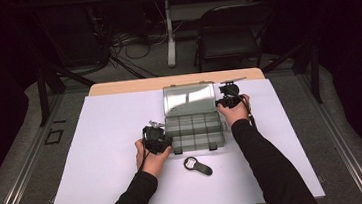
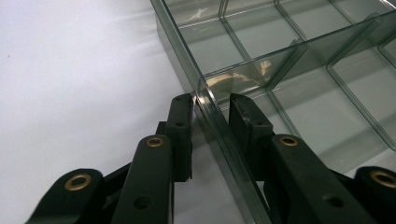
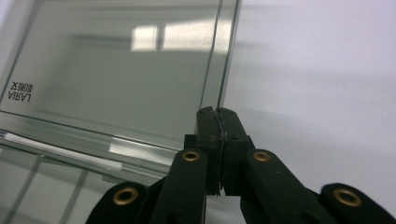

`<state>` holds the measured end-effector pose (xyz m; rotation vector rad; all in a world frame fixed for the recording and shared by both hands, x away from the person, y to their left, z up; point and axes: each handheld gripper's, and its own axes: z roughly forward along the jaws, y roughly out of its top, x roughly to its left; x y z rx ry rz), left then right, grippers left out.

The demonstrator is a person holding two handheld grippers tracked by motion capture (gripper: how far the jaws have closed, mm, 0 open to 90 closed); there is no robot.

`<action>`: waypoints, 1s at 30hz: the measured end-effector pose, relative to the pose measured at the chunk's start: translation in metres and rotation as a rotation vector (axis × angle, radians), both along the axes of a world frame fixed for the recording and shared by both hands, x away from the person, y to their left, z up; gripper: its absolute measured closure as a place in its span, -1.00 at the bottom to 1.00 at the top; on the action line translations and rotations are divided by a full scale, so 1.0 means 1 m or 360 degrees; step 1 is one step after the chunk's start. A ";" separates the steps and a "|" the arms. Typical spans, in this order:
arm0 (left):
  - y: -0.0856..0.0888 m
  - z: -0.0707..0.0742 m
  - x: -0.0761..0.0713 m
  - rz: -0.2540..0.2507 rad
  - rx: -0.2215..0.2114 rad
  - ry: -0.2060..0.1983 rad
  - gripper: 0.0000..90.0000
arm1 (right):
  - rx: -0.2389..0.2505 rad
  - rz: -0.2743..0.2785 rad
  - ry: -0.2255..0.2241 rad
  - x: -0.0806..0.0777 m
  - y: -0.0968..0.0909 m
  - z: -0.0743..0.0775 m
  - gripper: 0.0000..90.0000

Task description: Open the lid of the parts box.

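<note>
White table [image 1: 98, 155]: left claw [image 2: 211, 105] straddles box wall [image 2: 219, 135]; right claw [image 3: 217, 116] pinches lid [image 3: 140, 70].

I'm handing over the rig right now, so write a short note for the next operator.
Left hand-held gripper: jaws straddle the left side wall of the clear plastic compartment box; contact unclear.
Right hand-held gripper: shut on the edge of the box's clear hinged lid.
The box sits mid-table on the white mat, compartments look empty. A black handheld tool with a round head lies in front of it.
Done: lid raised. Left: probably moving the lid fully, open or shut.
</note>
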<state>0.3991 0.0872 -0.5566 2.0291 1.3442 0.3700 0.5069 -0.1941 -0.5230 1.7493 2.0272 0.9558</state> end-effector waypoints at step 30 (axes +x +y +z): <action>0.018 0.013 0.002 -0.0008 -0.0172 0.0055 0.26 | -0.0040 0.0028 -0.0092 -0.004 0.003 0.000 0.81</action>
